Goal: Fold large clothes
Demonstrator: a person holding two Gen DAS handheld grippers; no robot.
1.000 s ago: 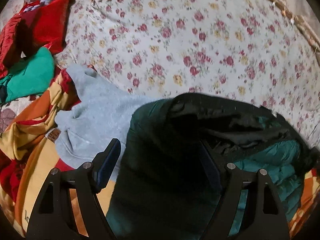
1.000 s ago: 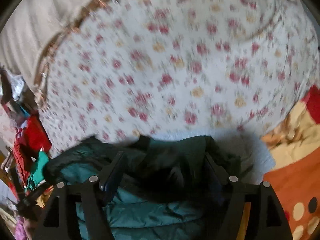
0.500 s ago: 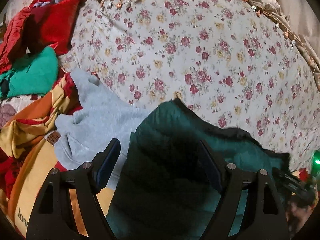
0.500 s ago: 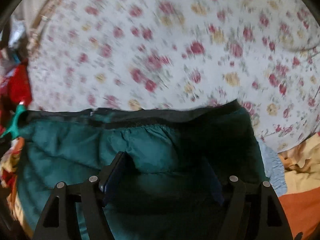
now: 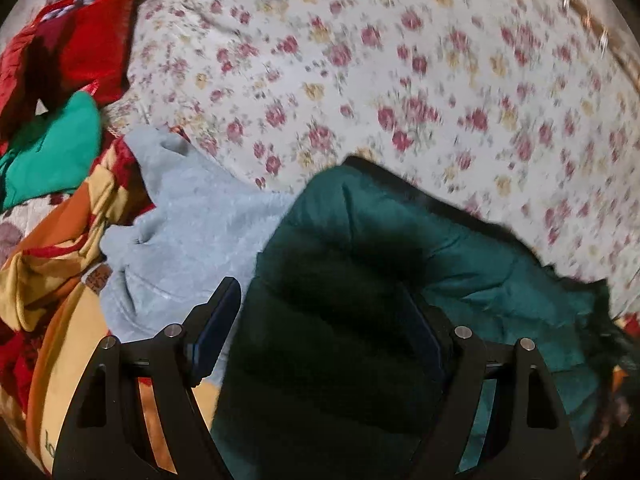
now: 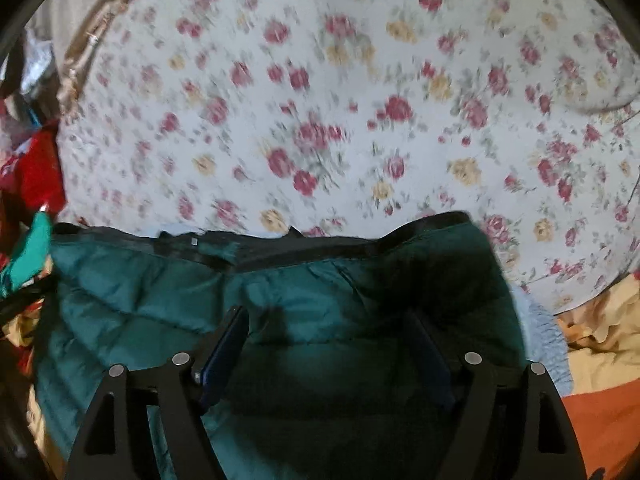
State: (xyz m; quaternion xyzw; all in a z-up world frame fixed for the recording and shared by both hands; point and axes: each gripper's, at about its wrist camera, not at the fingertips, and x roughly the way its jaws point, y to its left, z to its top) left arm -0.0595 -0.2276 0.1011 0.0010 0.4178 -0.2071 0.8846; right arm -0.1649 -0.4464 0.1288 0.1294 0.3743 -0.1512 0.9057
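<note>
1. Flower-printed bedding, a bedsheet (image 5: 400, 80) with red and yellow roses on a pale ground, fills the upper part of both views; it is blurred.
2. In the left wrist view the left tool (image 5: 320, 320) has its fingers (image 5: 218, 328) spread wide apart. A dark green padded jacket (image 5: 360, 280) bulges up between them; whether the fabric touches the pads cannot be told.
3. In the right wrist view the right tool (image 6: 326, 340) is likewise spread wide, its fingers (image 6: 224, 352) standing over the same jacket (image 6: 160, 320), with no clamp on the cloth visible.
4. That jacket is quilted in stitched bands, teal where light falls on it and nearly black in shadow. A dark band runs along its far edge, with a small pale tab on it in the right wrist view. It lies on the bed at the near edge of the flowered sheet.
5. Just left of the jacket in the left wrist view lies a pale blue fleece garment (image 5: 192, 232), its edge under the jacket.
6. Further left are an orange, yellow and red blanket (image 5: 56, 248), a bright green cloth (image 5: 52, 152) and a red cloth (image 5: 76, 52).
7. Dark letters show on the blanket at the lower left edge; they are too cut off to read.
</note>
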